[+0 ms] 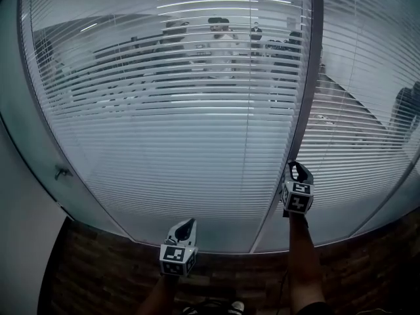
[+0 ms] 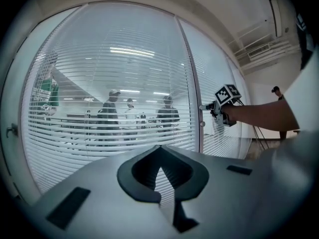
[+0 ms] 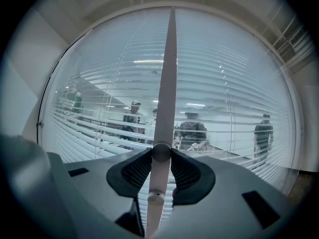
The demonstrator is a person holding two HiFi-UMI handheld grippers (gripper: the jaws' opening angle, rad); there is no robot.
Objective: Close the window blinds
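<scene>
Horizontal white blinds [image 1: 164, 130] hang behind glass, their slats tilted apart so the room beyond shows through. A second blind panel [image 1: 367, 110] lies right of the grey mullion [image 1: 314, 58]. A slim pale tilt wand [image 3: 167, 83] hangs in front of the mullion. My right gripper [image 3: 160, 153] points level at it, both pads pressed against the wand's sides near its lower end [image 3: 156, 198]. In the head view the right gripper [image 1: 298, 170] sits at the mullion. My left gripper [image 1: 188, 224] hangs lower and to the left, jaws together and empty, also seen in its own view [image 2: 159, 152].
Several people [image 1: 220, 38] stand in the room behind the glass. A small latch [image 1: 62, 172] sits on the left frame. Dark brick-pattern floor [image 1: 98, 274] runs below the window. Another person [image 2: 276, 91] stands far right in the left gripper view.
</scene>
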